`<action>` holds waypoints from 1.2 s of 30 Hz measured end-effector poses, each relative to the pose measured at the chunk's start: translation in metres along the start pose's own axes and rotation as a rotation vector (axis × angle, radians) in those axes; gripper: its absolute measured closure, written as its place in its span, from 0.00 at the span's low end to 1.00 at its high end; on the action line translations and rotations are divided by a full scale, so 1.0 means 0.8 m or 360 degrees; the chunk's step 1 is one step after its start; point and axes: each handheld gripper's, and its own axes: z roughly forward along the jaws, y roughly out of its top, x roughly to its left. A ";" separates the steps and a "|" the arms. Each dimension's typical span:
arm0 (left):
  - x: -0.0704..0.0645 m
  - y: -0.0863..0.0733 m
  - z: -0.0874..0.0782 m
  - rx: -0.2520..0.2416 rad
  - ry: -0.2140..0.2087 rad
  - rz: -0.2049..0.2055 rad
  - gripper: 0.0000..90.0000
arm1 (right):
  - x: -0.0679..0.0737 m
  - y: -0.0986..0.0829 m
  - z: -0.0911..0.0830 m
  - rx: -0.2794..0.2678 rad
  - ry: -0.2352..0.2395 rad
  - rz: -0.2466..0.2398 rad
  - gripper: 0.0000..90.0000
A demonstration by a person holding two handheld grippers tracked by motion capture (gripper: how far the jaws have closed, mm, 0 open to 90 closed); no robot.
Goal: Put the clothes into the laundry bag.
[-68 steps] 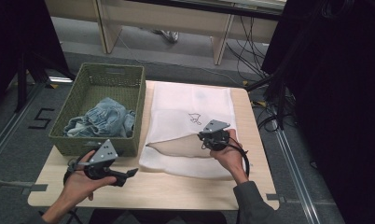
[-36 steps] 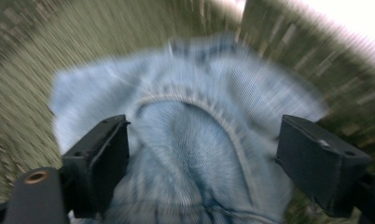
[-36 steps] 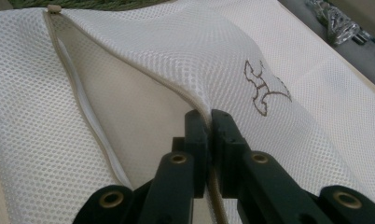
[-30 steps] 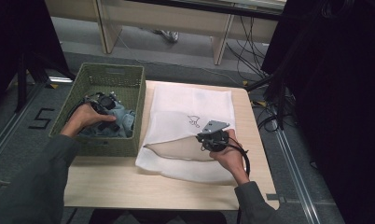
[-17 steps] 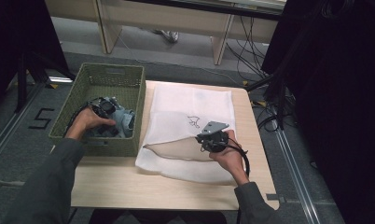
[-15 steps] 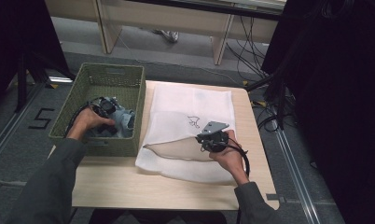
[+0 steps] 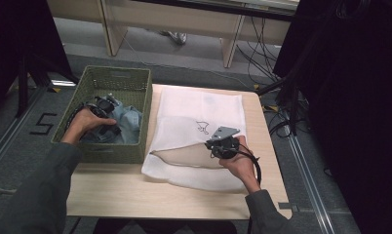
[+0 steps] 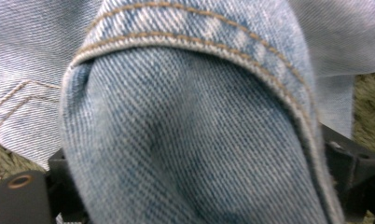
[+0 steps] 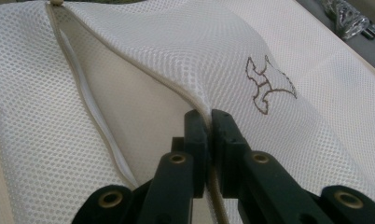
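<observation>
The left gripper (image 7: 105, 105), which lay at the lower left of the surface (image 7: 111, 187) a moment ago, has moved up into the green woven basket (image 7: 135, 85) at left of the high view and has sunk further into the denim garment (image 7: 128, 119) over the last second. In the left gripper view, a folded denim edge with tan stitching (image 8: 190, 140) bulges between the jaws; they appear to grip it, though the cloth hides their tips and I cannot confirm the closure.

The right gripper (image 7: 222, 145) has not moved: its jaws are pressed together on the upper lip of the white mesh laundry bag (image 7: 204, 109), beside the zipper (image 9: 90, 107), holding the mouth lifted. This suggests the garment is about to be lifted toward the held-open bag.

The bag lies on the surface at centre, touching the basket's right wall. A small embroidered figure (image 9: 268, 84) marks its top. The basket wall stands between garment and bag opening. Cables (image 7: 277, 117) trail at the right.
</observation>
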 end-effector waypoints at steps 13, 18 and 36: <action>0.000 -0.006 0.022 0.0022 0.0082 0.0216 0.50 | 0.000 -0.001 0.001 0.0004 0.0013 -0.0004 0.95; 0.003 -0.010 -0.003 -0.0108 0.0101 0.0258 0.68 | -0.002 0.000 -0.002 0.0000 0.0017 -0.0002 0.96; -0.020 -0.046 -0.173 -0.0830 -0.0043 0.0245 0.73 | -0.003 0.002 -0.004 -0.0015 0.0001 0.0025 0.96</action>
